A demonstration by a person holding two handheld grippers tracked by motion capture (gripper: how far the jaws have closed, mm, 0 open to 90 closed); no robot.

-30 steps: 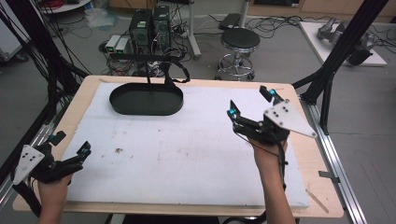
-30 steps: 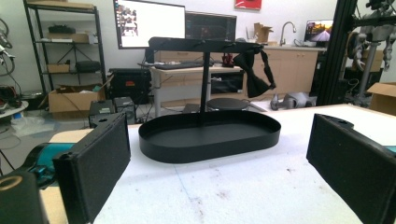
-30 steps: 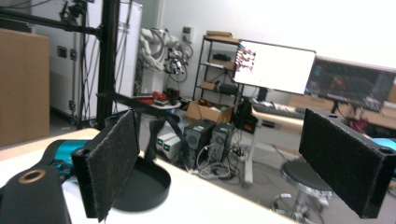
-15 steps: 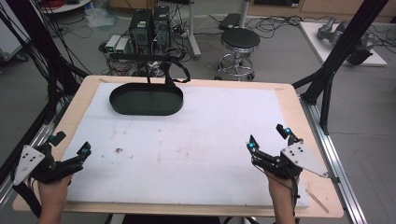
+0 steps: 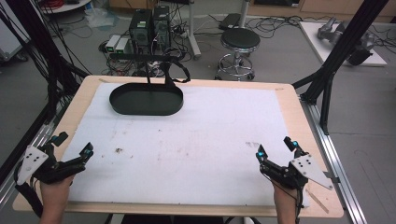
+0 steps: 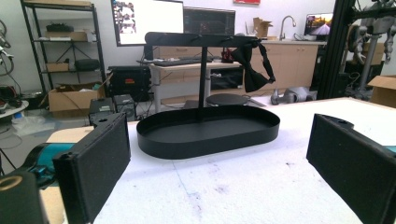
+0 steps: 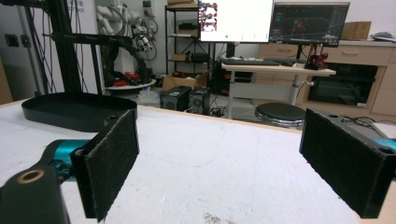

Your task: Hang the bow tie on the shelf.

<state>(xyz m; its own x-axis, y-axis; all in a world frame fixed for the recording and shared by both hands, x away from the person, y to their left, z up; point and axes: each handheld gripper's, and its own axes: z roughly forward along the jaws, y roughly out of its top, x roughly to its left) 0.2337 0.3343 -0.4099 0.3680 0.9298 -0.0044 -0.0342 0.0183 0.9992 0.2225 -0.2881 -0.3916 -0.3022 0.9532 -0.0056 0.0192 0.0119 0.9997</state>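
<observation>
A black oval tray (image 5: 145, 99) stands at the far left of the white mat, and a post rises from it to a crossbar (image 6: 201, 38). A black bow tie (image 6: 254, 65) hangs from the right end of that bar. My left gripper (image 5: 73, 144) rests at the near left corner, open, with nothing between its jaws. My right gripper (image 5: 276, 148) sits at the near right corner, open and holding nothing. The tray (image 6: 208, 130) lies straight ahead in the left gripper view, and the tray (image 7: 74, 111) appears far left in the right gripper view.
The white mat (image 5: 196, 140) covers most of the wooden table (image 5: 299, 116). Small dark specks (image 5: 119, 150) mark the mat near the left gripper. Black frame posts (image 5: 327, 79) stand at the right edge. A stool (image 5: 239, 44) and computers (image 5: 149, 23) stand beyond the far edge.
My right gripper has come back from the far right of the mat to the near right corner and lowered to the table. The left gripper has stayed put.
</observation>
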